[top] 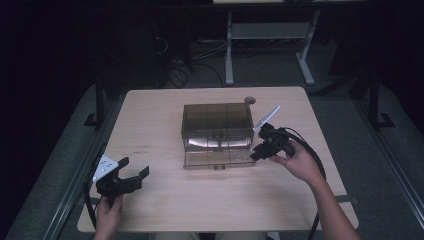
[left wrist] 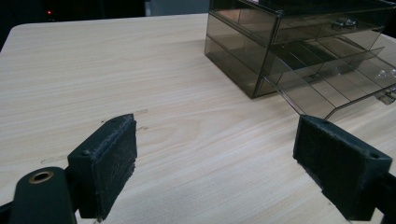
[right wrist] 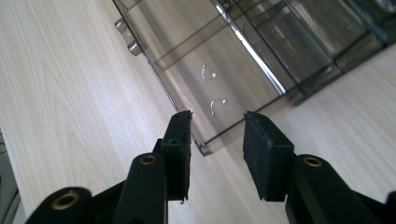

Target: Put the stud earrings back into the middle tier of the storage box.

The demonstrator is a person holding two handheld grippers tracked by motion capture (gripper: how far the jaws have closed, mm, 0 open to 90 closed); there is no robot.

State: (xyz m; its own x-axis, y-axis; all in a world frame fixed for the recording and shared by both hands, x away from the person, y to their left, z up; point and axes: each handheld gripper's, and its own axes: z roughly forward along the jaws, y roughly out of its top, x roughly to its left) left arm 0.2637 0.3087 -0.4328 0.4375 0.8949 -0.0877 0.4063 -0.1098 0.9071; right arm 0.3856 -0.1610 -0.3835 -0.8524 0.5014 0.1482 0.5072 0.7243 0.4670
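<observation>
Both grippers are black. The left gripper (top: 131,173) carries a grey three-cornered plate (top: 105,166) at its 10 o'clock side, and a black cable (top: 89,202) trails from it toward 6 o'clock. The right gripper (top: 256,154) trails a looping black cable (top: 314,156). The fingers (left wrist: 108,163) are blocky, faced with rough black pads, with brass-ringed holes (right wrist: 148,160) in the arms. Forearms are bare, no sleeves.

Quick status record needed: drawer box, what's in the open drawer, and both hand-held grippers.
box: smoked clear drawer box, mid-table
drawer: bottom drawer pulled out toward the person
contents: two small metal hooks in the drawer
left hand-held gripper: open, holds nothing, off to the box's left
right hand-held gripper: open, holds nothing, at the drawer's right front corner
</observation>
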